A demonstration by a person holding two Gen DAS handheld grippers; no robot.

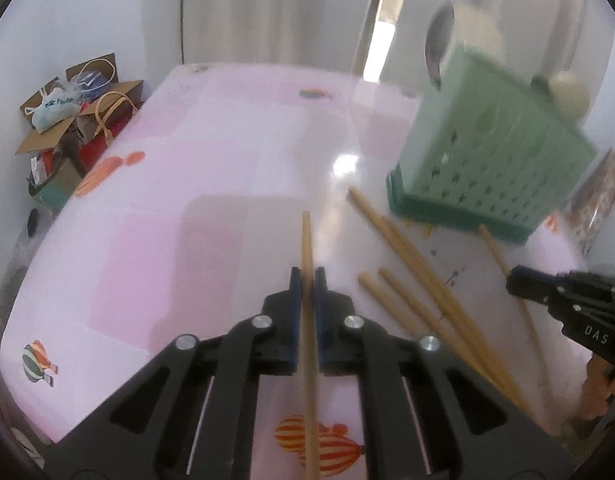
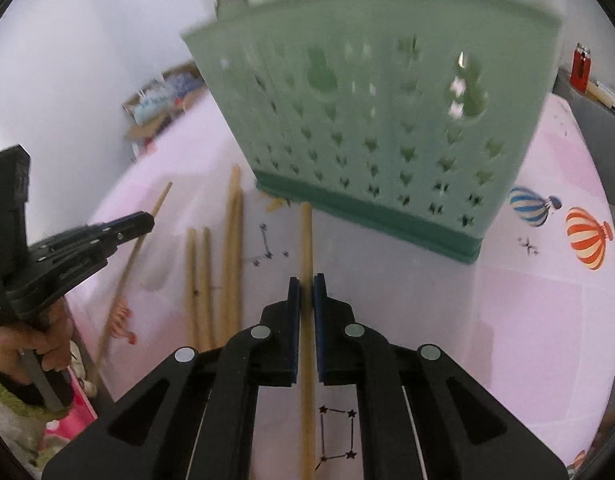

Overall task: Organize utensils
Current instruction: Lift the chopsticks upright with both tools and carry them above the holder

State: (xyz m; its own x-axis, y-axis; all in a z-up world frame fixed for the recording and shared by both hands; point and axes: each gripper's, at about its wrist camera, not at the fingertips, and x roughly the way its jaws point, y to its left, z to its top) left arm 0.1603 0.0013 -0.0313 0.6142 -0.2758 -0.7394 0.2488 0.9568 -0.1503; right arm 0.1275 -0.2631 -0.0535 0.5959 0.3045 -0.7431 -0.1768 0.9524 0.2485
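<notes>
Right gripper (image 2: 306,284) clamped on chopstick (image 2: 306,240); stick runs straight ahead between jaws, far tip at base of basket (image 2: 371,128). Basket green, perforated, upright on pink table (image 2: 527,320), blurred; utensil handles poke above rim, probably spoons. Four loose chopsticks (image 2: 227,248) flat on table left of held one, roughly parallel, two long, two shorter. Left gripper (image 2: 145,220) at left edge, hand (image 2: 47,340) on handle, pinching thinner stick (image 2: 135,256) lying diagonal. Balloon prints (image 2: 587,236) right of basket.
</notes>
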